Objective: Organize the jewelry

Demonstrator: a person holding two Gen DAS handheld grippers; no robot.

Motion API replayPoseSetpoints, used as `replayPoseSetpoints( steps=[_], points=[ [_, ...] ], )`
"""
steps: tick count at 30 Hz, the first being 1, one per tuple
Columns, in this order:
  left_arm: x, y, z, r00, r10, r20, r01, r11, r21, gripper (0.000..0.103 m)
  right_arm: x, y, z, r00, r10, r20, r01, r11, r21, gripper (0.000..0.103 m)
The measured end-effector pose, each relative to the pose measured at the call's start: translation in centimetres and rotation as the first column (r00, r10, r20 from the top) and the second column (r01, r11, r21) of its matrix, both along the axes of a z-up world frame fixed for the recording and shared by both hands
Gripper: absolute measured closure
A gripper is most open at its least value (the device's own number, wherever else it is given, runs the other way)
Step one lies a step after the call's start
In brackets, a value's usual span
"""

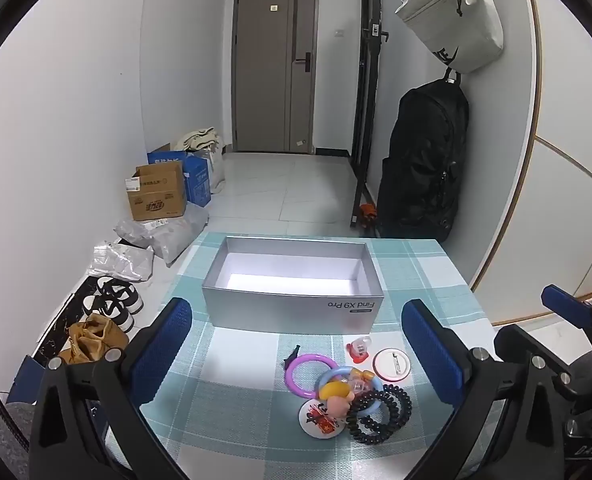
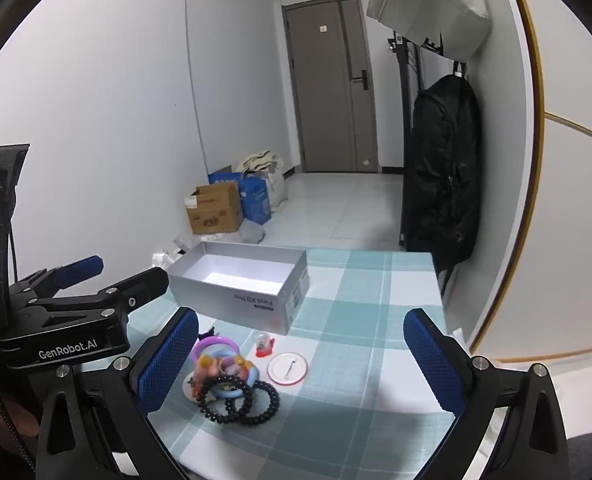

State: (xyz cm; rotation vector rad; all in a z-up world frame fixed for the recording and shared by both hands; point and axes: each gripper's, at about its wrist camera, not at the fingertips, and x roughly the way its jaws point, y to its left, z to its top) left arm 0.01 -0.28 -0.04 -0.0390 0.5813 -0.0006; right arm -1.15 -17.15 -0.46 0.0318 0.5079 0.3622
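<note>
The silver box in front of me reads "Find X9 Pro" on its near wall — upside down from where I stand. My left tongs carry "GenRobot.AI" in white on the black body. Print on the cardboard carton is too small to read.

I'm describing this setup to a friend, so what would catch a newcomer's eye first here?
An open silver box, empty inside, sits mid-table on the teal checked tablecloth. In front of it lies a heap of trinkets: a purple ring, black coiled hair ties and round badges. Both grippers, left gripper and right gripper, hang open above the heap.
</note>
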Motion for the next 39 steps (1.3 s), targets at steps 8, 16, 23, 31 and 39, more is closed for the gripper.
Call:
replayPoseSetpoints(
  steps=[8, 16, 23, 31, 39],
  points=[
    [0.1, 0.3, 0.2, 1.000, 0.013, 0.025, -0.013, 1.000, -0.018, 0.001, -0.1, -0.1, 0.1, 1.000, 0.009, 0.010, -0.009, 1.000, -0.008, 0.000],
    [-0.1, 0.4, 0.4, 1.000, 0.014, 0.024, -0.013, 1.000, -0.016, 0.001, -0.6, -0.3, 0.4, 1.000, -0.014, 0.024, 0.014, 1.000, 0.004, 0.000],
    [-0.2, 0.5, 0.4, 1.000, 0.014, 0.022, -0.014, 0.999, -0.031, 0.001, -0.5, -0.3, 0.3, 1.000, -0.009, 0.021, 0.009, 1.000, 0.000, 0.000],
    [0.1, 0.8, 0.4, 1.000, 0.002, 0.007, -0.002, 0.998, -0.068, 0.001, -0.5, -0.3, 0.4, 1.000, -0.014, 0.017, 0.014, 1.000, -0.001, 0.000],
    [0.0, 0.7, 0.3, 1.000, -0.005, 0.012, 0.006, 0.998, -0.064, 0.001, -0.5, -0.4, 0.3, 1.000, -0.016, 0.015, 0.016, 1.000, 0.004, 0.000]
  ],
)
